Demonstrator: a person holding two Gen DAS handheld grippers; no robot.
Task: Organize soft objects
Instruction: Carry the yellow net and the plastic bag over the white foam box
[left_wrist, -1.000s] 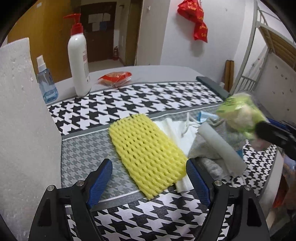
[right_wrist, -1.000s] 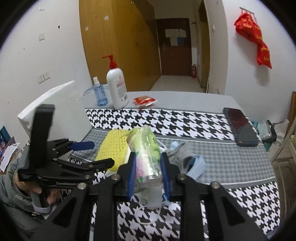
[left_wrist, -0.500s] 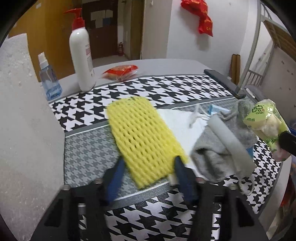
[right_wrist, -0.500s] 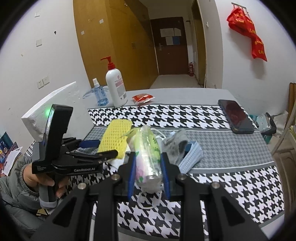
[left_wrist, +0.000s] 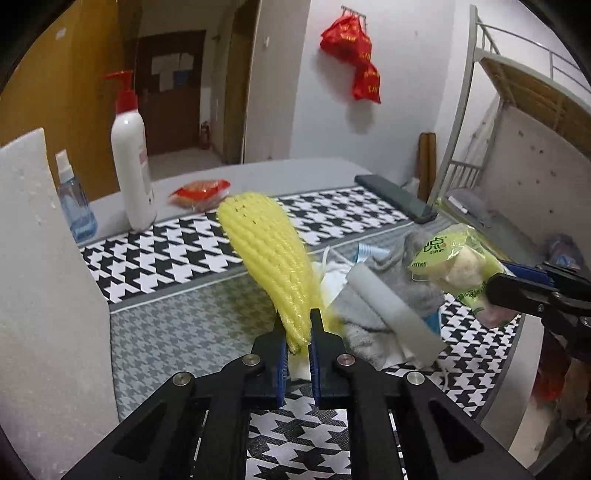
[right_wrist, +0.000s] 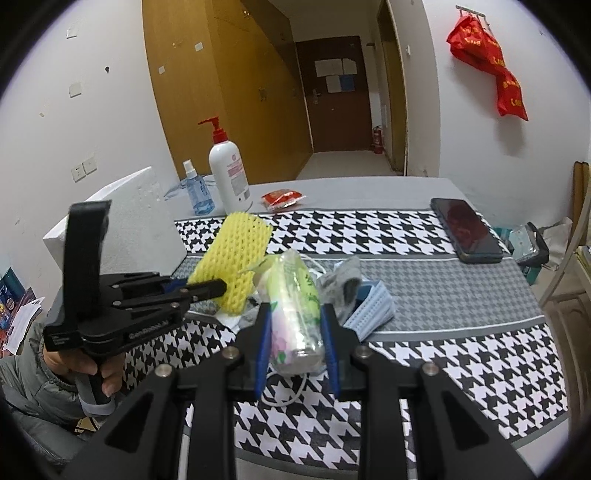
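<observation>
Evidently light and squashy, the yellow foam net (left_wrist: 269, 258) stands toward twelve o'clock, its near end pinched by the left hand-held gripper (left_wrist: 297, 336).

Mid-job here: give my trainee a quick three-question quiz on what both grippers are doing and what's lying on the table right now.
1. True or false: the left gripper is shut on the yellow foam net.
2. What does the right gripper hold? A) grey sock B) clear plastic packet C) blue face mask
3. Fill in: the dark phone lies on the ___-patterned tablecloth.

Key: 1 true: its jaws have just been closing and now pinch the net's near end. 2 B, the clear plastic packet; the grey sock and blue face mask lie on the cloth. 3 houndstooth.
</observation>
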